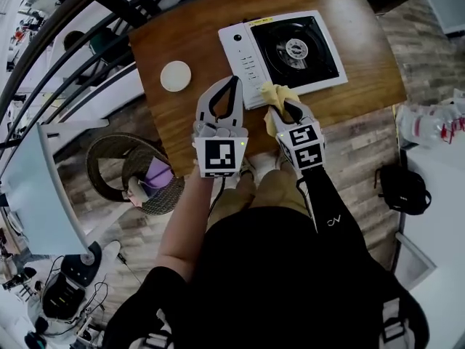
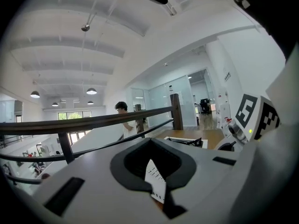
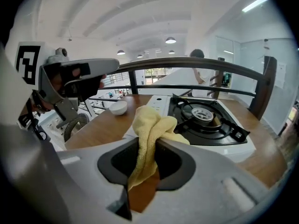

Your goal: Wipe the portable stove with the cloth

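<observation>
right tool [image 3: 142, 181] clamps cloth [image 3: 152, 125]: right gripper view only

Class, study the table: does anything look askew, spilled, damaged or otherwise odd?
Nothing stands out. The stove sits flat on the table, roughly square to its edge, grate in place. The bowl stands upright beside it. The cloth is bunched in the right gripper. No spill shows.

left claw [image 1: 234, 81]: closed, empty | right claw [image 1: 288, 106]: clamped on cloth [image 1: 275, 93] | both side by side, forearms forward
</observation>
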Available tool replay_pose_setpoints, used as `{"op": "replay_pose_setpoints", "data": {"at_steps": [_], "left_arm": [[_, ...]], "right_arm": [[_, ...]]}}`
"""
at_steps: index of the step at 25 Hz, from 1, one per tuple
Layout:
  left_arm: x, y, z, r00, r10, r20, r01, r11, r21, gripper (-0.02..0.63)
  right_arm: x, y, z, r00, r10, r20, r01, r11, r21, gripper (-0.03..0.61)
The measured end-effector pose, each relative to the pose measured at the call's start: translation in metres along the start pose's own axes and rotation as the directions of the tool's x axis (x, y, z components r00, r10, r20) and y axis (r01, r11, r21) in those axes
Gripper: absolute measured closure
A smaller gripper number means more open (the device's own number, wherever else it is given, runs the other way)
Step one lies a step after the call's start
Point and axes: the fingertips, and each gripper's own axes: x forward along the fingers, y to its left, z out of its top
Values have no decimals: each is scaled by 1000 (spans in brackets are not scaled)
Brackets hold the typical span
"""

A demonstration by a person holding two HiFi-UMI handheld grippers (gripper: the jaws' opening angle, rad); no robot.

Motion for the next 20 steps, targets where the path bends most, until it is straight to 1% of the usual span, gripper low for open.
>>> {"op": "replay_pose_setpoints", "data": {"at_steps": [4,9,14,20], "left_arm": [[-5,-1,3,1000,15,7,-15,1000,6,604],[-17,10,5,999,49,19,-49,999,-10,604],[-10,22,5,997,82,6,-82,996,-18,604],[2,40,8,988,155,-14,-156,988,-23,604]], "right_arm": [[3,28,6,997,77,2,-77,995,-61,488],[7,45,15,994,111,-16,-112,989,-94,488],[22,40,53,990,140,5,-138,979,-147,488],[44,18,101,986,164,37,-155,971,-180,488]]}}
